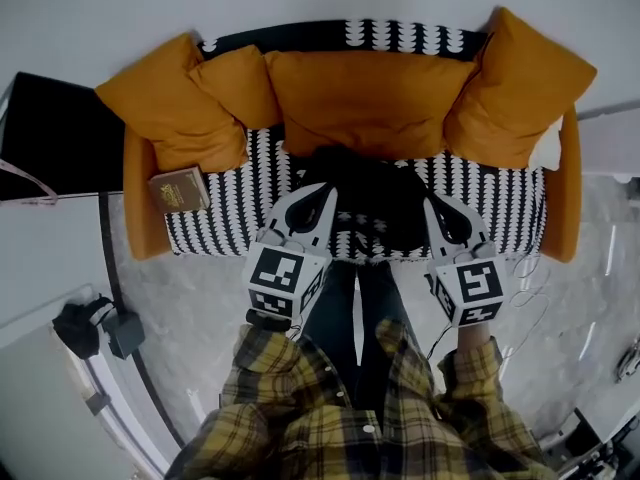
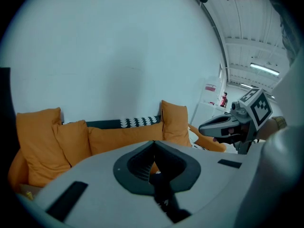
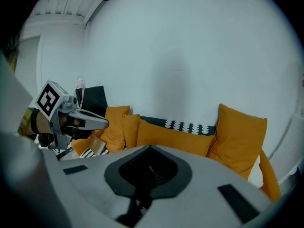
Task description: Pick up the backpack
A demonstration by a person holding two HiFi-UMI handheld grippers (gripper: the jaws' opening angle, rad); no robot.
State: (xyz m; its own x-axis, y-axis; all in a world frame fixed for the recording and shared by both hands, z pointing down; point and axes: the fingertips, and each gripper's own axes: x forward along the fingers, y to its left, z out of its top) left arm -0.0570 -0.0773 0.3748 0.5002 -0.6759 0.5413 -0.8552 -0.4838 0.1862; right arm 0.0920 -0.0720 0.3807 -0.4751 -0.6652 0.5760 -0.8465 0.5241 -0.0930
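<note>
A black backpack sits in the middle of a sofa's black-and-white patterned seat, in front of the orange back cushions. In the head view my left gripper hovers at the backpack's left edge and my right gripper at its right edge. Both are shut with nothing between the jaws. In the left gripper view the shut left gripper faces the cushions, with the right gripper off to the right. The right gripper view shows the shut right gripper and the left gripper. Both gripper bodies hide the backpack there.
A brown book lies on the seat's left end beside an orange cushion. A black panel stands left of the sofa. A dark object and a grey box lie on the floor at left, cables at right.
</note>
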